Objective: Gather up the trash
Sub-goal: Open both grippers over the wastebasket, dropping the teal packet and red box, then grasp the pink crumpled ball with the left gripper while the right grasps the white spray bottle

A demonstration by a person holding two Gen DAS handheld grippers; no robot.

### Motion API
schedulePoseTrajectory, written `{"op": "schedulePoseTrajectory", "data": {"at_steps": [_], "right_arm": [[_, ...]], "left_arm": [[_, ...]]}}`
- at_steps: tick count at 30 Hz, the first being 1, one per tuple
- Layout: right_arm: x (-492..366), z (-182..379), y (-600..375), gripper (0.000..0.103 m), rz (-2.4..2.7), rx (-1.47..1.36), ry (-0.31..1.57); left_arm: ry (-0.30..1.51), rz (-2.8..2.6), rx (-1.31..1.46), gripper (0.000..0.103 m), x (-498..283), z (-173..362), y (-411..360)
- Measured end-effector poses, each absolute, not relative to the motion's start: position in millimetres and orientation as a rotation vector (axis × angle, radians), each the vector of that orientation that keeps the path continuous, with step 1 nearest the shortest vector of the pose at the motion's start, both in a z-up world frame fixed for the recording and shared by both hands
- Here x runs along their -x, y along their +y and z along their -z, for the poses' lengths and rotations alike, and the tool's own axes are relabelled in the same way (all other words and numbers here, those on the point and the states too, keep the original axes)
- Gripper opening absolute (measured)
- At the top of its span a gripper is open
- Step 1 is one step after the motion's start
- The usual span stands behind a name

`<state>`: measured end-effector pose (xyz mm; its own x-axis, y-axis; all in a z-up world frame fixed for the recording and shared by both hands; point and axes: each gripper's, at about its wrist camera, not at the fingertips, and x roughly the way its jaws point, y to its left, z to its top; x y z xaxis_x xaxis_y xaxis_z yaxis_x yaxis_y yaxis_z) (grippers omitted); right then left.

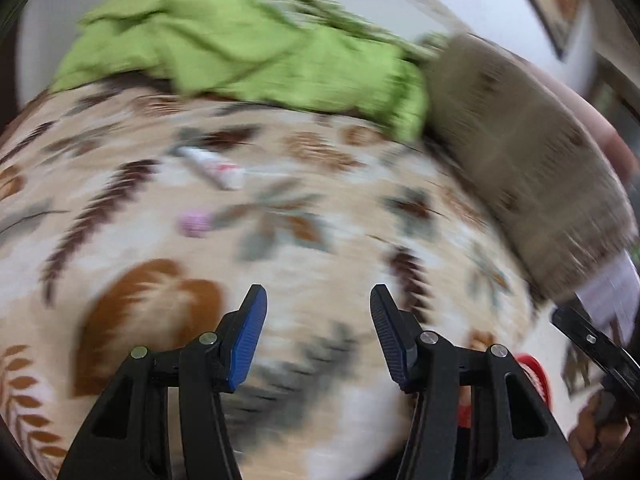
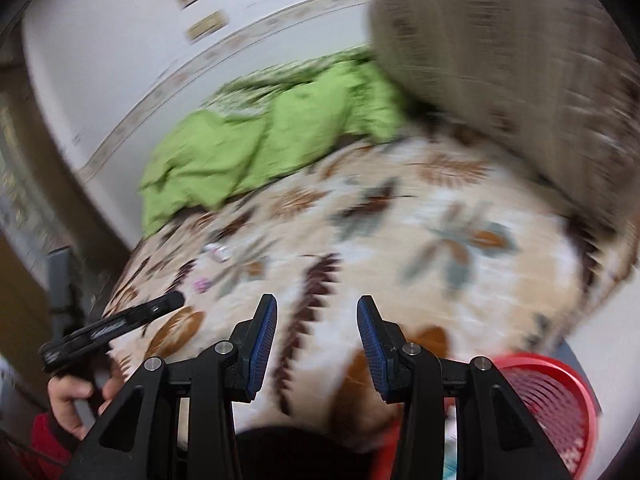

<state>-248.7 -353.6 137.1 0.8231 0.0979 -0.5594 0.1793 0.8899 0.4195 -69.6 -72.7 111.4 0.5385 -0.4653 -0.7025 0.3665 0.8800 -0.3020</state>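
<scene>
A white crumpled wrapper [image 1: 214, 167] and a small pink scrap [image 1: 194, 221] lie on a leaf-patterned bedspread [image 1: 360, 200]. Both also show small in the right wrist view, the wrapper [image 2: 217, 252] and the pink scrap [image 2: 201, 284]. A red mesh basket [image 2: 552, 404] stands at the bed's near right edge; its rim [image 1: 534, 372] shows in the left wrist view. My left gripper [image 1: 318, 336] is open and empty above the bedspread, well short of the trash. My right gripper [image 2: 316, 344] is open and empty. Both views are motion-blurred.
A crumpled green blanket [image 1: 248, 44] lies at the far side of the bed. A brown patterned pillow [image 1: 528, 168] sits at the right. A white wall [image 2: 120, 60] is behind. The other gripper [image 2: 120, 324] shows at the left, held in a hand.
</scene>
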Motion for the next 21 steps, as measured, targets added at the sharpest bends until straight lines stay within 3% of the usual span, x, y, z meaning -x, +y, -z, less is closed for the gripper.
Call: {"op": "schedulePoseTrajectory", "data": {"at_steps": [11,15,21], "right_arm": [[155.0,-136.2,-294.0,0.044,-0.144,-0.418,0.650],[143.7,-130.0,-294.0,0.044,-0.159,-0.424,0.661],[127.2,-121.1,-295.2,0.044,-0.175,-0.430,0.685]], "left_arm": [[0.900,0.250,0.231,0.051,-6.6,-69.3,12.3],[0.922,0.278,0.211,0.043,-19.1,-55.2,1.2],[0.904,0.336,0.164,0.041,-29.0,-51.6,-34.5]]}}
